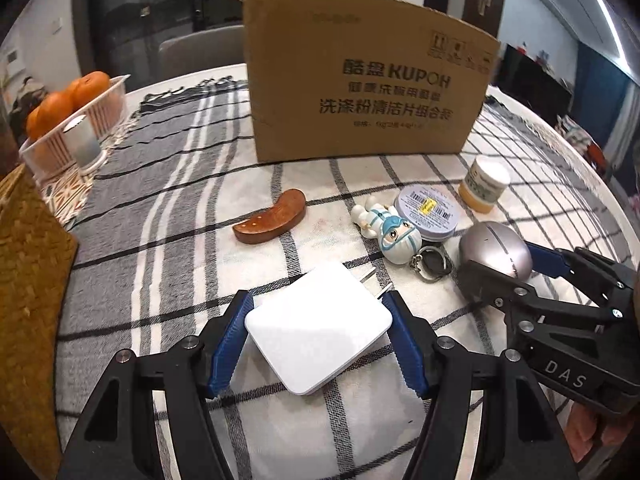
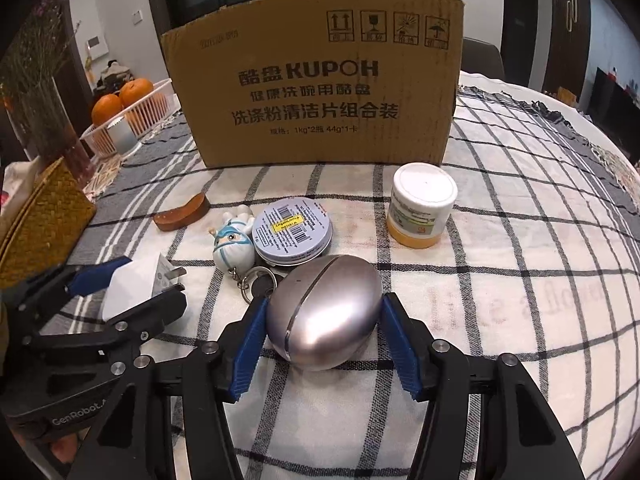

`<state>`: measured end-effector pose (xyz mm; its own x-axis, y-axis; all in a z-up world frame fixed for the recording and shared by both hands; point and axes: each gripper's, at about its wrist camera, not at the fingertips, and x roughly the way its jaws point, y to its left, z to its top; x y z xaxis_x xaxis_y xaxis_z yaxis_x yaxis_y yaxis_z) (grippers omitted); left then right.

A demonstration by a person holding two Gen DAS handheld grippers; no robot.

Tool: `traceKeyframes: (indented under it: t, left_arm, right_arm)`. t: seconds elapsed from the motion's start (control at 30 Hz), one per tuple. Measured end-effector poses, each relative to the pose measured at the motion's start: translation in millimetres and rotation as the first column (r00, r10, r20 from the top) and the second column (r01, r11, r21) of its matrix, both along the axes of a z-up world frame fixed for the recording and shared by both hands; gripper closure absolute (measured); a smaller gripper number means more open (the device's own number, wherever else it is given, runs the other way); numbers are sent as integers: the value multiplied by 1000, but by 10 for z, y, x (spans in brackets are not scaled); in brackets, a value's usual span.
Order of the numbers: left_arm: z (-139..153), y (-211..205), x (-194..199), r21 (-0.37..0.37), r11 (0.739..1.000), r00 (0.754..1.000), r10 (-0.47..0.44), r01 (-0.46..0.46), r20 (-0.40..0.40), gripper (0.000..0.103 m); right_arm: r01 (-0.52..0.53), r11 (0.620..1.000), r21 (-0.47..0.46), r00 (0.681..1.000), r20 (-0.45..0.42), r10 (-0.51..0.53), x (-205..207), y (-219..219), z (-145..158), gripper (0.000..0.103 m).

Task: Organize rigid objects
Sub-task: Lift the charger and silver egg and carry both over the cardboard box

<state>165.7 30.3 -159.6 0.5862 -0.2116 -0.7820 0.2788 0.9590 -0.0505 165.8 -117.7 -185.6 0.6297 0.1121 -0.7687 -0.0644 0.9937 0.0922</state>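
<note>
My left gripper (image 1: 318, 334) sits low over the checked cloth (image 1: 168, 216), fingers spread on either side of the white charger (image 1: 318, 330); the blue pads look just beside its edges, and I cannot tell if they touch. On the other side, my right gripper (image 2: 324, 330) brackets the silver egg (image 2: 324, 314) the same way, fingers apart, with a sliver of gap showing at each pad. Both things lie on the cloth. Just beyond the egg are the toy keychain (image 2: 234, 246) and the round blue tin (image 2: 293, 232), touching each other. The white-capped jar (image 2: 422, 210) stands upright further right, the brown wooden piece (image 2: 182, 210) off left. The cardboard box (image 2: 316, 92) stands behind them all, with a basket of oranges (image 2: 128, 114) far left.
</note>
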Motion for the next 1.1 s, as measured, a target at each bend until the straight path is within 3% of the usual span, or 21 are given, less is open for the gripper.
traceKeyframes:
  t: [0.43, 0.83, 1.1]
  left_arm:
    - [391, -21, -146, -11, 996, 993, 88, -87, 75, 37]
    - [727, -52, -143, -35, 993, 984, 119, -116, 131, 37]
    - [1066, -80, -109, -57, 991, 968, 133, -124, 213, 37]
  right_arm:
    - [8, 999, 40, 998, 63, -11, -121, -97, 276, 46]
    - [17, 999, 48, 987, 157, -25, -186, -134, 666, 46]
    - [40, 997, 62, 972, 229, -53, -175, -210, 960, 46]
